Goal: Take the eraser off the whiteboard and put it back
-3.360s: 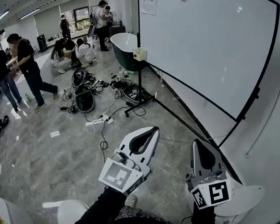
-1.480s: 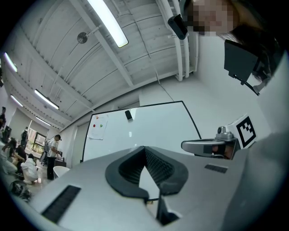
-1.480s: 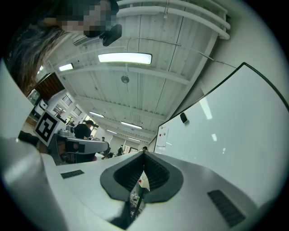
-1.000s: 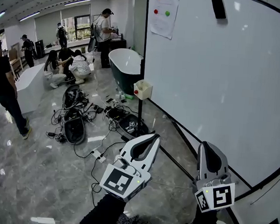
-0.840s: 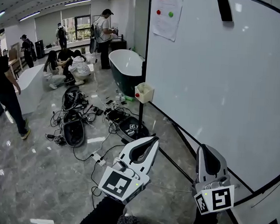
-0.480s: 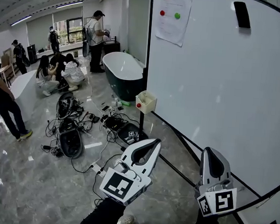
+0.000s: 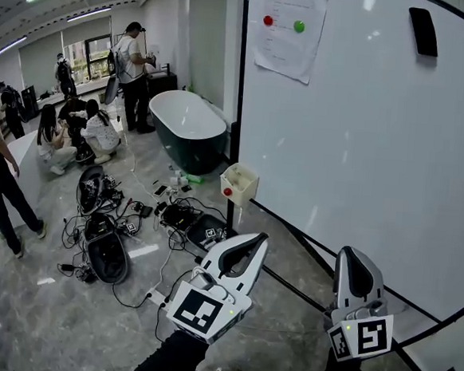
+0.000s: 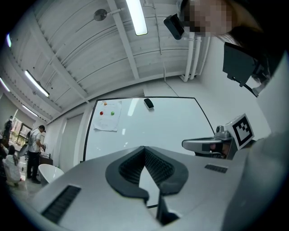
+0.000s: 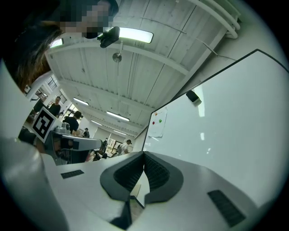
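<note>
The whiteboard (image 7: pixel 363 143) fills the right side ahead of me, with a paper sheet (image 7: pixel 291 29) at its top left corner. My left gripper (image 7: pixel 258 239) and right gripper (image 7: pixel 352 253) are both clenched on nothing, low in front of the board. The black eraser (image 7: pixel 424 32) sticks high on the board, well above my right gripper.

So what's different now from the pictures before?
The person has walked closer to the whiteboard: it fills more of the head view, and the bathtub looks nearer. Nothing was grabbed or let go. The eraser still sticks high on the board, and the left claw and right claw stay shut, empty, held low in front.
</note>
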Tool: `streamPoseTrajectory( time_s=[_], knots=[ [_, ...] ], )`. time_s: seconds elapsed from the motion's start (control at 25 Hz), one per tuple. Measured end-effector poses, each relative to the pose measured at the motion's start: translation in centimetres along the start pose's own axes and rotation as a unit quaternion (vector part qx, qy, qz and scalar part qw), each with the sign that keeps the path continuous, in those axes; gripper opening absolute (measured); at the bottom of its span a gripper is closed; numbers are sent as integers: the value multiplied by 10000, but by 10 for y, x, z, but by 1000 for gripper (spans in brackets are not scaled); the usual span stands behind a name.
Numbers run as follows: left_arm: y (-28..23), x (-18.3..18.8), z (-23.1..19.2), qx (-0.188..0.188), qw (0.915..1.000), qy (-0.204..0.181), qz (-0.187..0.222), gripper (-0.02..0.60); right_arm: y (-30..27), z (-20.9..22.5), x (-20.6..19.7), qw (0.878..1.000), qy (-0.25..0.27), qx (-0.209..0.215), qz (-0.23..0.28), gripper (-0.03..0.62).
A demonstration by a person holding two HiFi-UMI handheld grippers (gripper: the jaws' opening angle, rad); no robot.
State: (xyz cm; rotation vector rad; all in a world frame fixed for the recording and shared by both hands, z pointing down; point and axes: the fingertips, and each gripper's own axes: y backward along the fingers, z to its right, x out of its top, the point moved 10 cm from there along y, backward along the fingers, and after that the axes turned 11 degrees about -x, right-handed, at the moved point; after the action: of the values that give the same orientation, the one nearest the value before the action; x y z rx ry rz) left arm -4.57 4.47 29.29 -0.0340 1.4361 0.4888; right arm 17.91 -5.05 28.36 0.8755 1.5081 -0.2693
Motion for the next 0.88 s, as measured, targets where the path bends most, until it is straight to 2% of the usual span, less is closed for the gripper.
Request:
streamPoseTrajectory(
  time_s=[0.36,0.72,0.88],
  knots=[
    [-25,-18,-33,-86,9999,129,40,6,-31,0,-14,9998,87,-148,-49,8],
    [-87,-34,-58,-93,9999,95,47,6,-78,38,-34,9997,154,-175,28,8],
    [-116,-37,-71,-5,9998,72,201,6,-102,56,-36,9994,264,-108,182,8]
  ],
)
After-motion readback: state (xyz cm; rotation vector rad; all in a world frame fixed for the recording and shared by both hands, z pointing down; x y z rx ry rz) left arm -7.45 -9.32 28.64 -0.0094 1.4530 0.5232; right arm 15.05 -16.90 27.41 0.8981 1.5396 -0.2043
